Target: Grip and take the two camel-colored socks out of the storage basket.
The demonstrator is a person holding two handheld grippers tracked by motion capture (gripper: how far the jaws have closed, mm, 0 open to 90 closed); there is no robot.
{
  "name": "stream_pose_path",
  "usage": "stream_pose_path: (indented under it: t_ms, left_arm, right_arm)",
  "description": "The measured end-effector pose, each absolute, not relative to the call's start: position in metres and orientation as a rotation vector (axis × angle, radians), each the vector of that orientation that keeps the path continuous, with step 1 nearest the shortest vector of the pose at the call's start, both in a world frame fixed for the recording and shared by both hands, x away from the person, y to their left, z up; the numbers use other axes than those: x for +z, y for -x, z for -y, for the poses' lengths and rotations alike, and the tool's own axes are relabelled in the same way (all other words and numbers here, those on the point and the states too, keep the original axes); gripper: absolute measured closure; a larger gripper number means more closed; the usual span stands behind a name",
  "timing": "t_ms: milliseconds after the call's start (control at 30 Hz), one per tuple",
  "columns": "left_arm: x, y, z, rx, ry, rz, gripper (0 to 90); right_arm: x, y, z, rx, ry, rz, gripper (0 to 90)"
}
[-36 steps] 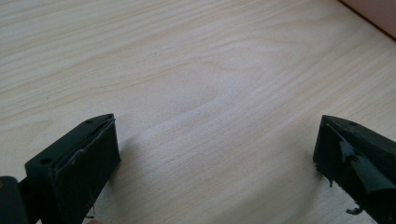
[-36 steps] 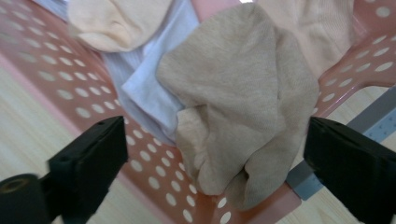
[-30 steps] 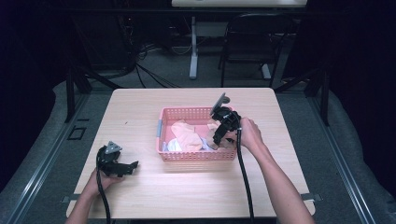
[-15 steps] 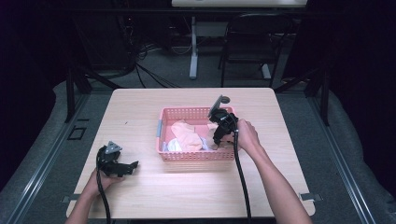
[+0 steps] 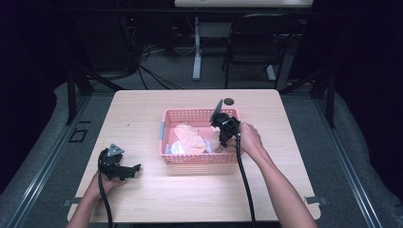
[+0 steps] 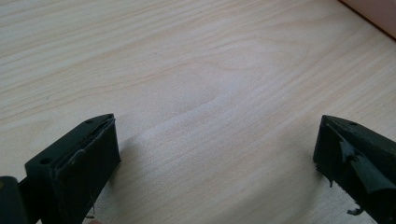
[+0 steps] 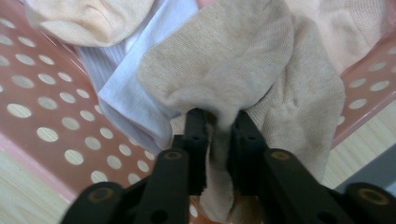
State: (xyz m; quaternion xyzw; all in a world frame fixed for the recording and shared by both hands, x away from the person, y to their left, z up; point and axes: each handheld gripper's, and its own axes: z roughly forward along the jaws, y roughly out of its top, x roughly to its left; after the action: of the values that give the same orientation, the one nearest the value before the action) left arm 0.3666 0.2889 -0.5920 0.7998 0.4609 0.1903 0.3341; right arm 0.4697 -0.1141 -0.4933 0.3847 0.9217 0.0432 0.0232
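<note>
Right hand-held gripper point(image 7: 218, 122): clamped on a fold of a beige sock point(image 7: 243, 74), low in the middle of the right gripper view. Jaws close together with cloth pinched between them. In the high view point(image 5: 223, 137), reaching down into the right end of the basket.

Left hand-held gripper point(image 6: 217, 149): jaws wide apart, nothing between them, just bare wood below. In the high view point(image 5: 135, 168), at the lower left of the frame, low over the bench.

Beige sock: inside the pink basket point(image 5: 164, 130), near its right side in the high view. Bunched up above the jaws, with a loose bit hanging down between them.

Basket: pink plastic with round holes, in the middle of the bench point(image 5: 142, 109). More soft things inside: a peach cloth point(image 5: 189, 137) and a pale blue-white striped cloth point(image 7: 123, 84) lying just beside the sock and partly under it.

How the sock will likely handle: very light, soft and floppy. Not breakable. Will droop and swing when lifted. Knit cloth grips well, so not likely to slip.

Where to take hold: a thick fold near the middle, as now. A thin edge could stretch and slide out.

What could go wrong: the striped cloth touching the sock might come up with it.
</note>
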Motion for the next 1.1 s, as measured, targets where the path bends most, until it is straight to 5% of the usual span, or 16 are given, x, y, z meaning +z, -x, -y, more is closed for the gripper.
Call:
stream_pose_path:
  t_ms: [1100]
  left_arm:
    - [-0.592, -0.367, -0.289, 0.497, -2.088, -1.203, 0.1]
  right_arm:
    - [-0.416, -0.454, 0.123, 0.281, -1.141, -2.811, 83.8]
